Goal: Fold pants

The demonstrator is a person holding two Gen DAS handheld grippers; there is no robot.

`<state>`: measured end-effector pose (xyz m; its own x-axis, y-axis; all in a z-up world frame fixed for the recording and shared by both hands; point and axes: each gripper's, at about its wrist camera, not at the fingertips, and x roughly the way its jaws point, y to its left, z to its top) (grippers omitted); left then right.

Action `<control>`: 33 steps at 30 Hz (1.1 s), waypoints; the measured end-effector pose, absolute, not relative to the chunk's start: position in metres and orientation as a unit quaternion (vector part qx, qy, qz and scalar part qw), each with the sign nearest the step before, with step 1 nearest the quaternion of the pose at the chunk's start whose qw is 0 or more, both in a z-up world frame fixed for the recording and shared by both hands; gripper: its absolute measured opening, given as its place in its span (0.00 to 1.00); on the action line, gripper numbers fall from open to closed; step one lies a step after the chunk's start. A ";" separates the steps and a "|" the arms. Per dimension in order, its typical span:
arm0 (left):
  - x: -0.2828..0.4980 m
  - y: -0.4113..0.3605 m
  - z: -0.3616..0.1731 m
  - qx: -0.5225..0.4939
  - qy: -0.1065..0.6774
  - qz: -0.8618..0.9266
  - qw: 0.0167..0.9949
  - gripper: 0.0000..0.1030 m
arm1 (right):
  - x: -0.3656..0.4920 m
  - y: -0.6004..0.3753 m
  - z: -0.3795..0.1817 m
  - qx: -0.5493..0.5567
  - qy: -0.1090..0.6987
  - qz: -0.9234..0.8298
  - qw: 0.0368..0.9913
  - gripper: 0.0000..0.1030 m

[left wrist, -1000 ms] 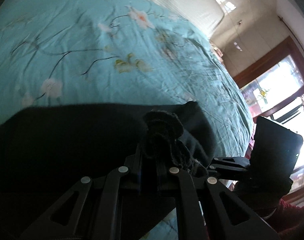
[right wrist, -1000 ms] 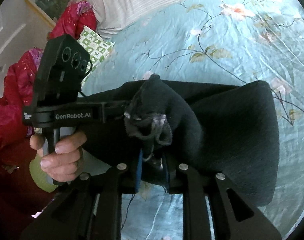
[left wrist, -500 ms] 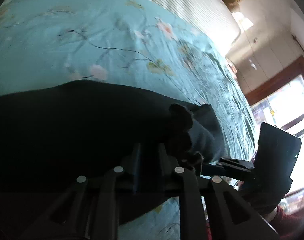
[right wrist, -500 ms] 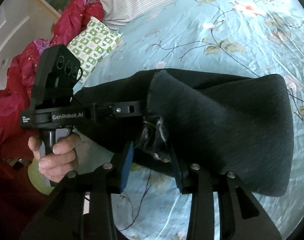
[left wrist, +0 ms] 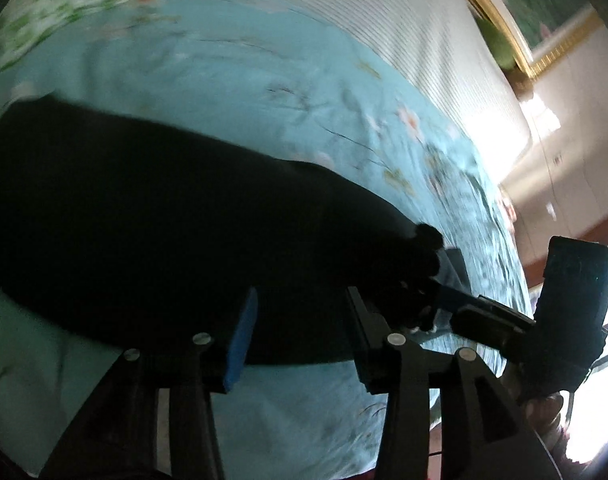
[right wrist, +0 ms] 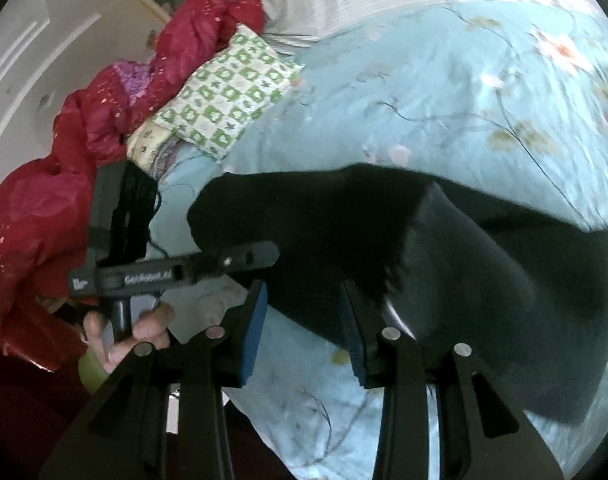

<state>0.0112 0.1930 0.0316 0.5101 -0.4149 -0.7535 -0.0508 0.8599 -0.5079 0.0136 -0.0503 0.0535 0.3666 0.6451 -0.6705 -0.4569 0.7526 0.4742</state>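
Note:
Black pants (left wrist: 164, 220) lie folded on the turquoise flowered bedspread (left wrist: 264, 92). In the left wrist view my left gripper (left wrist: 300, 332) hangs over their near edge; its jaws are opening and no cloth is pinched between the blue pads. The right wrist view shows the pants (right wrist: 484, 280) with a top layer folded over. My right gripper (right wrist: 304, 336) is open there, the cloth's near edge lying between the fingers untouched, a frayed hem beside the right finger. The left gripper (right wrist: 272, 252) reaches in from the left, held by a hand (right wrist: 140, 332). The right gripper (left wrist: 444, 300) sits by a bunched corner.
A green-and-white checked pillow (right wrist: 228, 92) and a heap of red cloth (right wrist: 44, 208) lie at the bed's far left. White striped bedding (left wrist: 384, 20) runs along the head, under a gilt-framed picture (left wrist: 536, 20). The bed's near edge (right wrist: 304, 440) drops off below the grippers.
Both grippers, shut on bunched black cloth a second ago, have opened and let it go. Both have drawn back and risen; the left swung sideways and rolled. The pants have settled flat.

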 end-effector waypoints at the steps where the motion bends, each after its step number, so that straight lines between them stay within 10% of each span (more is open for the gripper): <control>1: 0.006 0.202 0.032 -0.250 0.480 -0.099 0.835 0.44 | 0.017 -0.045 0.055 0.102 0.451 0.339 0.819 0.38; 14: -0.045 0.284 0.030 -0.304 0.458 0.017 0.835 0.62 | 0.058 0.011 0.056 0.079 0.454 0.375 0.805 0.48; 33: -0.035 0.342 -0.002 -0.377 0.455 0.070 0.804 0.63 | 0.119 0.097 0.051 0.009 0.470 0.416 0.778 0.56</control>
